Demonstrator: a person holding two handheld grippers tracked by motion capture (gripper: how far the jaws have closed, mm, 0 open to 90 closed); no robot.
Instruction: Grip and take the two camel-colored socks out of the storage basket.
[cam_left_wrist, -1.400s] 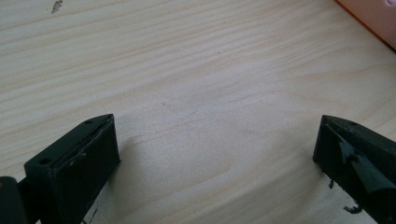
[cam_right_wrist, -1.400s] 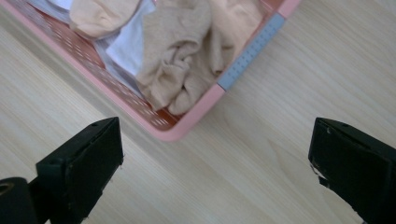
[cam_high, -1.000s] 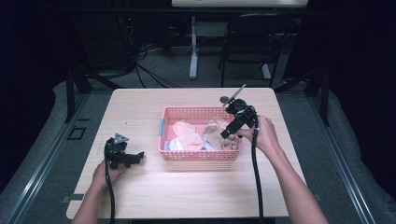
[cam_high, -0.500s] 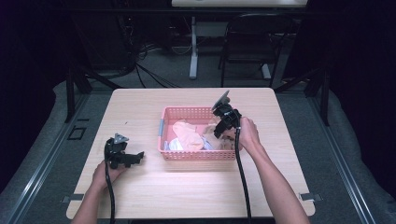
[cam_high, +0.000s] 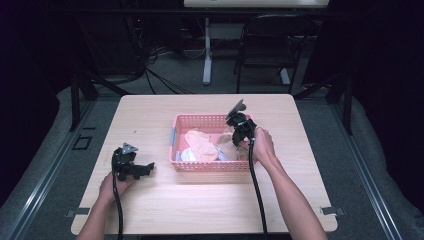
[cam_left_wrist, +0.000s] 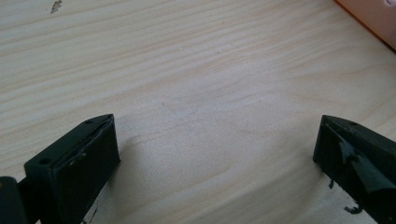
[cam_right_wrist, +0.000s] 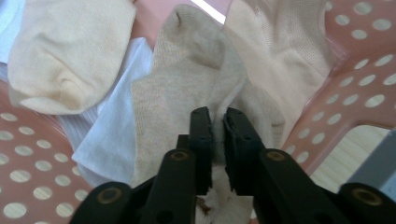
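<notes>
Fingers of our right gripper (cam_right_wrist: 217, 126) have just been closing and now pinch a fold of the beige mesh sock (cam_right_wrist: 187, 84), with the cloth squeezed in the narrow slit between the two black pads. We see that sock lying in the pink basket (cam_high: 200, 120), at the basket's right end in the high view, where our right gripper (cam_high: 235, 137) dips over the rim. Just beside the held sock, to its left in the right gripper view, a white sock (cam_right_wrist: 109, 126) lies partly under it, and a cream sock (cam_right_wrist: 65, 56) rests on that one further left. A pale pink sock (cam_right_wrist: 280, 51) leans against the dotted basket wall (cam_right_wrist: 359, 79) on the right, so the gripper works close to that wall with little room on that side. Upward the basket is open.

Our left gripper (cam_high: 134, 167) rests on the surface (cam_high: 200, 205) well apart from the basket's left edge, its fingers (cam_left_wrist: 74, 168) spread wide with nothing but bare wood between them. A corner of the basket (cam_left_wrist: 373, 18) shows at the top right of the left gripper view. We have broad bare surface in front of the basket toward the near edge, and on both sides of it as well.
</notes>
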